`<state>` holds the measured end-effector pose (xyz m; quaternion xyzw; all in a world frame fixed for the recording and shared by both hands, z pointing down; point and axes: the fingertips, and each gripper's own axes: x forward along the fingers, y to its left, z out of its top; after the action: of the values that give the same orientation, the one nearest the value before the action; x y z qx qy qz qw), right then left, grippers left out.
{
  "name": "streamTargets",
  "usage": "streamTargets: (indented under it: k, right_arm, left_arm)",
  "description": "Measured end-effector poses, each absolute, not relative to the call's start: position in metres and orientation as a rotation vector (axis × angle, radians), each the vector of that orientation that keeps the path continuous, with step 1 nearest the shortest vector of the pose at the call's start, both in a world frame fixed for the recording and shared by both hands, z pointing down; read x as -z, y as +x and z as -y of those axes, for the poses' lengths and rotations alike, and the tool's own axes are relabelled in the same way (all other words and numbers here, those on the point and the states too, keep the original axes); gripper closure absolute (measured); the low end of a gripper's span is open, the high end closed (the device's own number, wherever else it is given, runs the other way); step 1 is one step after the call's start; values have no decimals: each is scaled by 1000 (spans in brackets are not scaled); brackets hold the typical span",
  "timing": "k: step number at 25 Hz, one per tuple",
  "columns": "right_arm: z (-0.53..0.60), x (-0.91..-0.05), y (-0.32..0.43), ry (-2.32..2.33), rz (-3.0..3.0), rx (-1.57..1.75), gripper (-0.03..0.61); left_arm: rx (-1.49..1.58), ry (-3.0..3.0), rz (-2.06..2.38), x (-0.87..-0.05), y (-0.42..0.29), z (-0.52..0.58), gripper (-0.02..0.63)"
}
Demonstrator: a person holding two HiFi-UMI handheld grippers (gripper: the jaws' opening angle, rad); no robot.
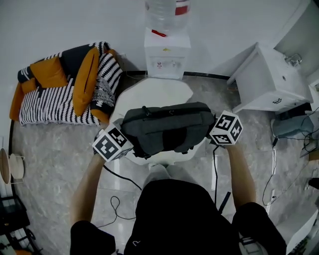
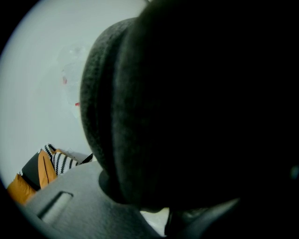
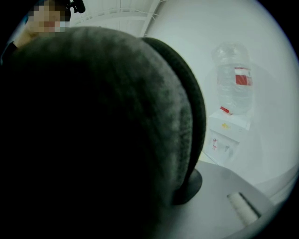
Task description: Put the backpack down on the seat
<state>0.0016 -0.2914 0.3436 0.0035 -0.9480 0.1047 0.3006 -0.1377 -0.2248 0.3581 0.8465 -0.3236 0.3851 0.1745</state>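
"Holding anything, those two tools?"

"Both are. The left gripper (image 1: 123,142) and the right gripper (image 1: 213,132) are clamped on opposite ends of the backpack (image 1: 167,127), one at each short end. In each gripper view the dark grey fabric fills nearly the whole picture, and a grey jaw presses against it low in the picture."

"How wide do the jaws stand?"

"Partly apart, kept so by the bulk of the bag between them. The second jaw of each tool is lost behind the fabric."

"And where is the bag?"

"Lying lengthways and roughly level in front of the person, over the white seat (image 1: 154,92). From the head view it covers the seat's near part, and the far part shows bare beyond it. Whether its underside touches the seat I cannot tell."

"What stands around it?"

"A water dispenser (image 1: 167,55) is just behind the seat against the wall (image 1: 75,20), with a bottle (image 1: 167,12) on top. To the left lie striped and orange cushions (image 1: 65,94), also by the wall. To the right is a white cabinet (image 1: 271,79). A black cable (image 1: 119,179) trails over the marbled floor (image 1: 55,149) near the person's legs."
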Motion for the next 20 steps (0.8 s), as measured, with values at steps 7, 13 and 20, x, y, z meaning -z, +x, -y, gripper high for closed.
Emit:
streamTargets:
  k: [7,13,20]
  right_arm:
    - [307,-379,-14,52,2485,-387,394]
    - [316,-415,-24,138,2475,-464,394]
    - [327,-475,-21,197,2441,-510,394]
  left_arm:
    - [-1084,2360,865,-391,-156,244,486]
    - [-1107,2395,802,-426,-170,264,486]
    - [-1094,2400,749,-488,-170,279,486]
